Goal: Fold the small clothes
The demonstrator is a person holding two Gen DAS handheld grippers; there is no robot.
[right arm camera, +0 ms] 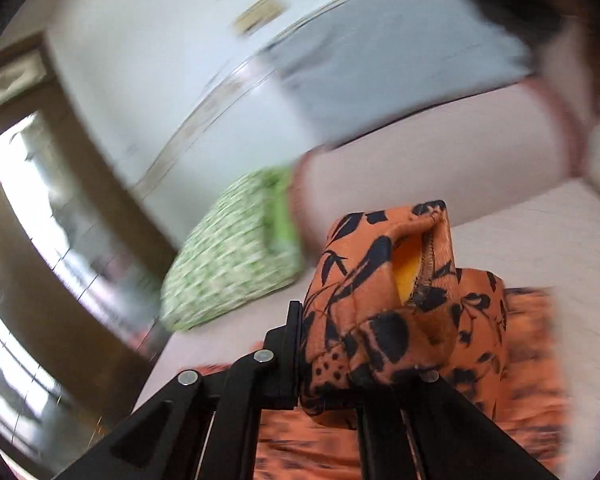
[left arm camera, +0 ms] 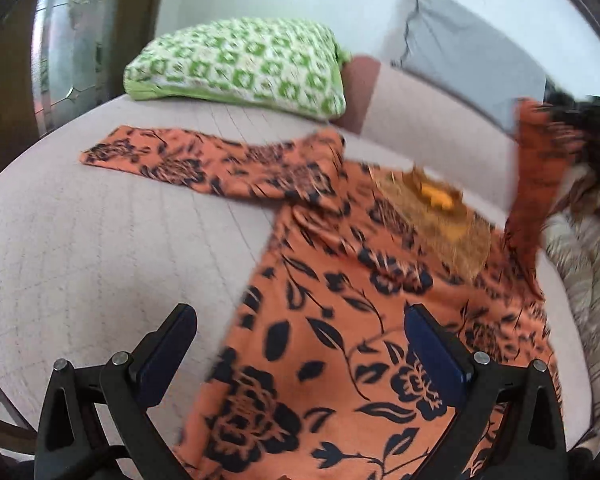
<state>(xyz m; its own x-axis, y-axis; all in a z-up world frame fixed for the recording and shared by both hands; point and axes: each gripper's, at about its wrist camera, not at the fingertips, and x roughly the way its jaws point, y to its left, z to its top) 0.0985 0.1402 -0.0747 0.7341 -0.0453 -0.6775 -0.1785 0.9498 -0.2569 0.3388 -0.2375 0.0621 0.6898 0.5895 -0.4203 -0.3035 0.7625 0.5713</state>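
Observation:
An orange garment with a black flower print (left arm camera: 340, 320) lies spread on a pale bed, with a gold embroidered neck panel (left arm camera: 440, 220). Its left sleeve (left arm camera: 188, 160) lies flat, stretched out to the left. My left gripper (left arm camera: 300, 316) is open and empty, hovering just above the garment's lower body. My right gripper (right arm camera: 370, 312) is shut on the bunched right sleeve (right arm camera: 388, 280) and holds it lifted above the bed. In the left wrist view that sleeve (left arm camera: 536, 184) hangs raised at the far right, where the right gripper (left arm camera: 580, 120) shows as a dark blur.
A green and white patterned pillow (left arm camera: 240, 64) lies at the head of the bed (left arm camera: 100, 248), with a grey pillow (left arm camera: 472, 52) beside it. A striped blanket (left arm camera: 584, 264) lies at the bed's right edge. A door and window stand to the left.

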